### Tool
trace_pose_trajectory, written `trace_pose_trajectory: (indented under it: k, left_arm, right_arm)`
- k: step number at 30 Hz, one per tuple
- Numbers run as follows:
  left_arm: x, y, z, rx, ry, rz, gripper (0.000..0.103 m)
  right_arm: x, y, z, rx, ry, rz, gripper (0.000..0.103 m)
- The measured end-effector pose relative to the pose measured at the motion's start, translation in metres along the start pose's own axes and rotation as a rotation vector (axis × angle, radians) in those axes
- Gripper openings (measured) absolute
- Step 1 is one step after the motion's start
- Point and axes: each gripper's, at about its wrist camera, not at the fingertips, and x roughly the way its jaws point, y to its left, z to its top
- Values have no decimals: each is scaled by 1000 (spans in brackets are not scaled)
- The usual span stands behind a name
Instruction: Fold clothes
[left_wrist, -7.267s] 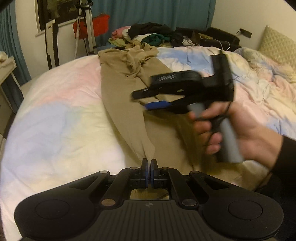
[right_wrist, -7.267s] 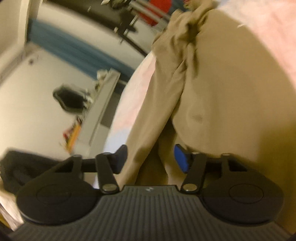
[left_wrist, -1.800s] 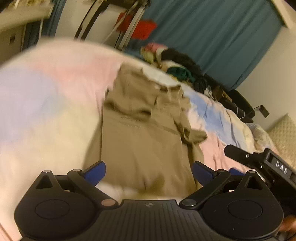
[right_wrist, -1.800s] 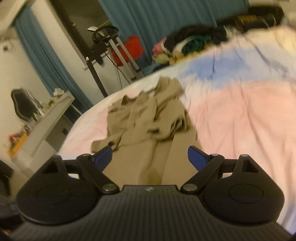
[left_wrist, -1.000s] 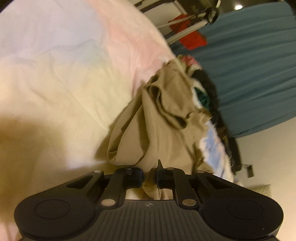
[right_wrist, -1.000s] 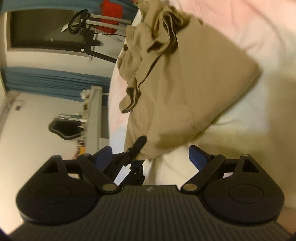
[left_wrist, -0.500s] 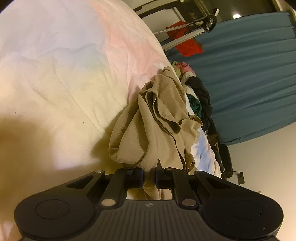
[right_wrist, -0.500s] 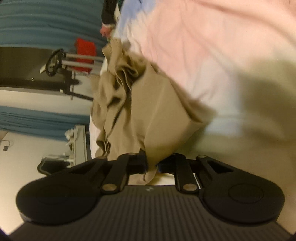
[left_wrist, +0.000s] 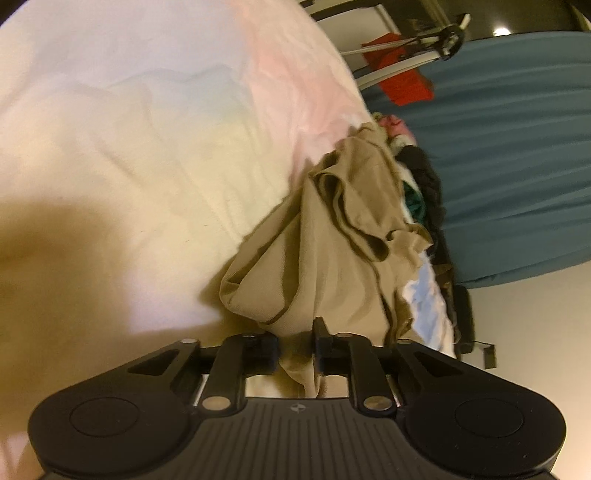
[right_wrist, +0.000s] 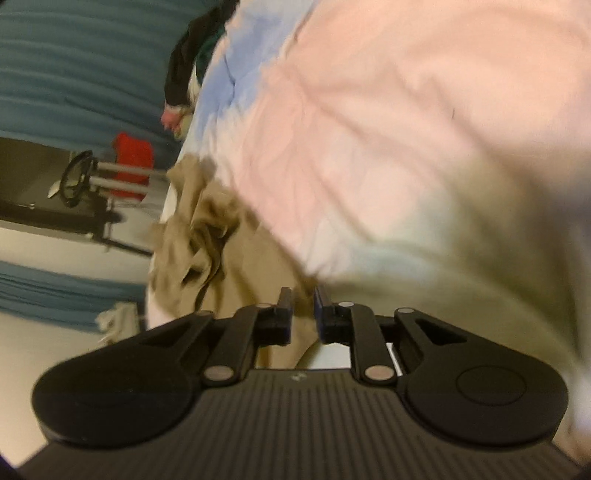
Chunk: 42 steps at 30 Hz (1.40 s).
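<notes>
Our left hand-held gripper (left_wrist: 297, 345) is pinched onto a fold of the tan garment (left_wrist: 332, 258), bunched on the pastel bed (left_wrist: 129, 166). Our right hand-held gripper (right_wrist: 303, 317) is likewise clamped on its tan cloth edge.

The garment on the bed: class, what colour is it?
Plain tan garment; clearest in the left wrist view.

Both hand-held grippers, earlier open, now pinch the tan trousers (left_wrist: 325, 266)
</notes>
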Motion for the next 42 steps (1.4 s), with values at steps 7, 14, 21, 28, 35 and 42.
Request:
trace_pose_trajectory:
  k: [7, 14, 21, 28, 35, 42]
  left_arm:
    - [5, 12, 5, -55, 24, 36, 41]
    - [9, 5, 5, -16, -9, 15, 21]
    - [-21, -28, 1, 116, -102, -73, 10]
    - [-89, -44, -39, 183, -175, -135, 10]
    - [-147, -36, -92, 204, -229, -133, 10]
    - [-177, -27, -113, 173, -258, -134, 10]
  right_arm:
    - [18, 4, -28, 65, 111, 93, 84]
    - [40, 1, -20, 66, 44, 55, 30]
    - [13, 26, -18, -62, -61, 163, 10]
    - [-55, 38, -36, -151, -134, 266, 8]
    - [-146, 0, -86, -228, -267, 379, 6]
    - [-176, -11, -86, -248, -376, 372, 3]
